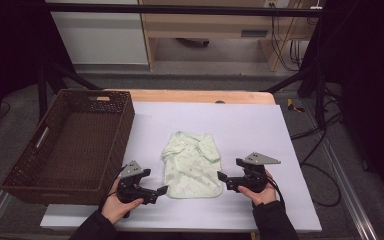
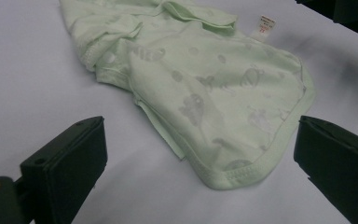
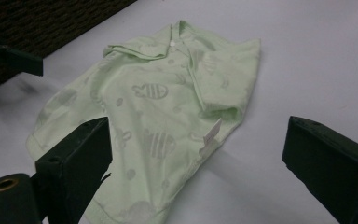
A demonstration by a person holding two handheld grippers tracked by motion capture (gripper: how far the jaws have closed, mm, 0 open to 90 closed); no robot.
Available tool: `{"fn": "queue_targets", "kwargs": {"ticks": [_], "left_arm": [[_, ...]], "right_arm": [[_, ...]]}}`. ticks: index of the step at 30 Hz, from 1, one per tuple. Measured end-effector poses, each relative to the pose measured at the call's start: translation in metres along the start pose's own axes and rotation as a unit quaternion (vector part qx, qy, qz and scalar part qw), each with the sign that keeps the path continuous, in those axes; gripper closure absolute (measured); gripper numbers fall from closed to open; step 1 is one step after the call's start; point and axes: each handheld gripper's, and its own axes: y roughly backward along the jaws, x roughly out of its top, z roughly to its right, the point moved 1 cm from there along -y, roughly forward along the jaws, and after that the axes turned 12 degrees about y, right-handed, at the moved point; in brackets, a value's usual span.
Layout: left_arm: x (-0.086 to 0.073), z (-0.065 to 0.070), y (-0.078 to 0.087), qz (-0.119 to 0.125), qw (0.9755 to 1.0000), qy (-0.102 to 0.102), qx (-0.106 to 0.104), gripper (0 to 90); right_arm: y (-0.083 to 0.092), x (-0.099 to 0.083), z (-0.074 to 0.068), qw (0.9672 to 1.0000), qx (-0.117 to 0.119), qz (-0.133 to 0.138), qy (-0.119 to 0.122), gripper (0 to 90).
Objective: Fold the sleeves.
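Both pairs of jaws stand wide apart with nothing between the pads, one gripper on each side of a pale green baby shirt (image 1: 192, 167) lying flat on the white worktop (image 1: 260, 135). The left gripper (image 1: 161, 190) sits just beside the shirt's near left corner, its hand (image 1: 114, 206) resting low on the worktop; the right gripper (image 1: 223, 176) hovers just off the right hem, pointing inward. In the left gripper view the hem's rounded corner (image 2: 223, 179) lies between the jaws but untouched. In the right gripper view a white label (image 3: 212, 132) pokes from the shirt's side, and both sleeves look tucked in over the front. A brown wicker basket (image 1: 122, 131) waits at the left, near the shirt but apart from it. The job appears mid-fold: the sleeves are in, the length not yet doubled. The next move likely calls for both grippers to pinch the near hem corners together and carry that edge up toward the collar, keeping the cloth taut and even.
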Motion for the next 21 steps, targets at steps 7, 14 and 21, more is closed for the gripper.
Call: {"fn": "queue_targets", "kwargs": {"ticks": [7, 14, 21], "left_arm": [[0.000, 0.003, -0.004, -0.006, 1.0000, -0.001, 0.003, 1.8], [0.001, 0.007, -0.010, -0.015, 0.9999, -0.005, 0.000, 1.8], [0.002, 0.009, -0.016, -0.023, 0.9997, 0.004, 0.006, 1.8]], "right_arm": [[0.006, -0.008, -0.004, 1.0000, 0.007, -0.006, -0.001, 5.2], [0.010, -0.015, -0.008, 0.9999, 0.012, -0.008, -0.002, 4.1], [0.011, -0.022, -0.012, 0.9996, 0.023, -0.018, -0.007, 5.4]]}}
